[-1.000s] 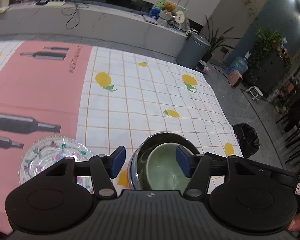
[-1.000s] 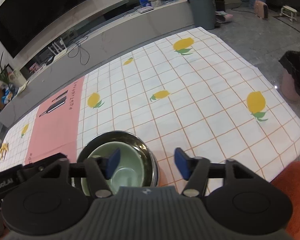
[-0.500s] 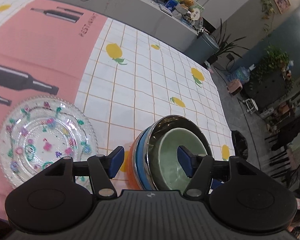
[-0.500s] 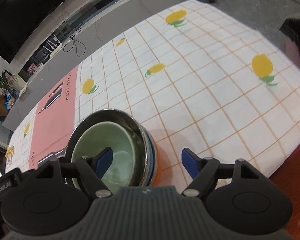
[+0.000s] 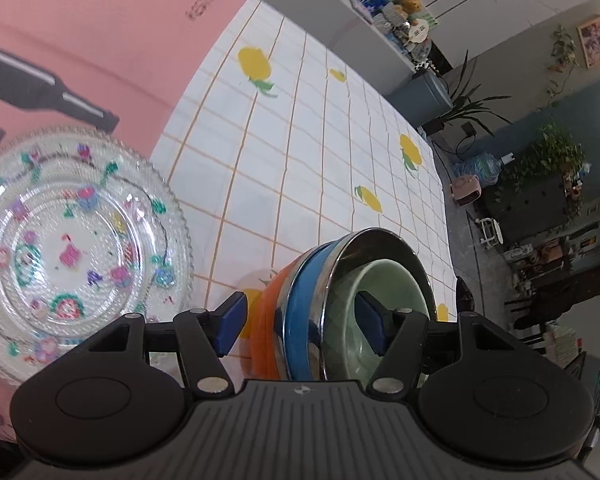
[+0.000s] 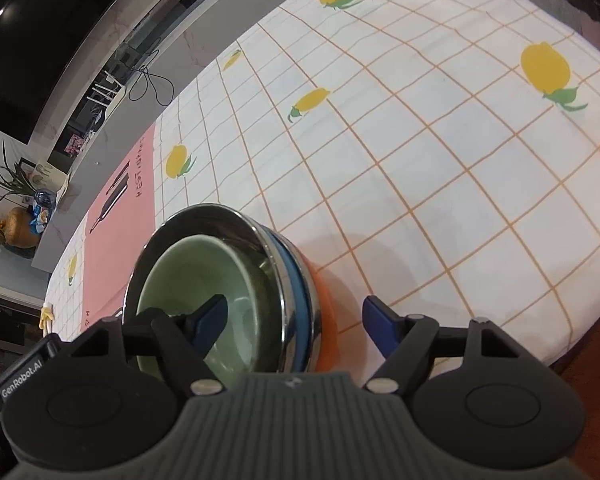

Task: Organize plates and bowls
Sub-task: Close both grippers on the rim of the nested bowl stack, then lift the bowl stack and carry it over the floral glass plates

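- Left wrist view only: a clear glass plate [image 5: 76, 240] with painted flowers and a beaded rim, lying flat on the pink part of the tablecloth [image 5: 300, 128], just left of the bowl stack; slightly blurred.
- Left view also gives the room past the table's far edge: a grey bin [image 5: 420, 96], potted plants [image 5: 548, 164], a pink stool [image 5: 466, 190].
- Right wrist view only: a dark TV screen [image 6: 40, 32] on the wall, a low grey ledge with cables, and the near right table corner where the cloth hangs over.
- The plate does not show in the right view.
- Bowl stack [image 5: 340, 300] sits on the lemon-print check cloth near the table's front edge, close under both grippers.
- Stack make-up, inside to outside: pale green bowl [image 6: 204, 280], steel bowl [image 6: 256, 232] with a shiny rim, blue bowl [image 5: 300, 304], orange bowl [image 5: 266, 320] at the bottom.
- Bowls are nested; only the rims of the blue and orange ones show.
- Left gripper [image 5: 300, 322]: jaws spread wide, straddling the left wall of the stack, one blue pad outside by the orange bowl, the other inside the green bowl. Pads don't look pressed on anything.
- Right gripper [image 6: 296, 324]: jaws also apart, straddling the stack's right wall, one pad inside the green bowl, the other outside over the cloth, clear of the rim.
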`<state>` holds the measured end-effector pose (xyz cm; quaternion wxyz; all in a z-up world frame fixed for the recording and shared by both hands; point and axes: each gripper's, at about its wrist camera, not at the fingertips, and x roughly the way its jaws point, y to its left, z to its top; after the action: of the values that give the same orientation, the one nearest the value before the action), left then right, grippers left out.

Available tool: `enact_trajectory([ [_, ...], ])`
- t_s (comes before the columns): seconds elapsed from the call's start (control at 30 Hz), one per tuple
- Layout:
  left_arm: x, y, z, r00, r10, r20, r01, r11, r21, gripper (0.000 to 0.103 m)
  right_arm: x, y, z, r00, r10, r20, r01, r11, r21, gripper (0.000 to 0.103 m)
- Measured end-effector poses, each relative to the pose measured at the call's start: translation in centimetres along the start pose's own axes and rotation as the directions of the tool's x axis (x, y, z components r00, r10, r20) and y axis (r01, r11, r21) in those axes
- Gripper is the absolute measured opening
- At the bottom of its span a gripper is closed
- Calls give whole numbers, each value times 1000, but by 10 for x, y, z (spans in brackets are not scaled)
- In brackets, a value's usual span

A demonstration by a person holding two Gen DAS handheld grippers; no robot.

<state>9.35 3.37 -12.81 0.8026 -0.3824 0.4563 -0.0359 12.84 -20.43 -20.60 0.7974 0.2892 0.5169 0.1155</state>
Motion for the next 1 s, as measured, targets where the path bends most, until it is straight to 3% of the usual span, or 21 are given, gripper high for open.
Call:
enact_trajectory([
  [0.4, 23, 6, 0, 998, 8, -70, -10, 999, -37, 68, 12, -15, 6, 998, 36, -61, -33, 998, 56, 65],
  [0.7, 28, 2, -1, 997, 15, -79, -17, 1000, -19, 58, 9, -18, 6, 995, 75, -65, -70, 995, 76, 49],
  [1.0, 29, -5, -2, 996, 53, -76, -51, 998, 27, 54, 8, -17, 5, 996, 74, -57, -70, 996, 64, 48],
])
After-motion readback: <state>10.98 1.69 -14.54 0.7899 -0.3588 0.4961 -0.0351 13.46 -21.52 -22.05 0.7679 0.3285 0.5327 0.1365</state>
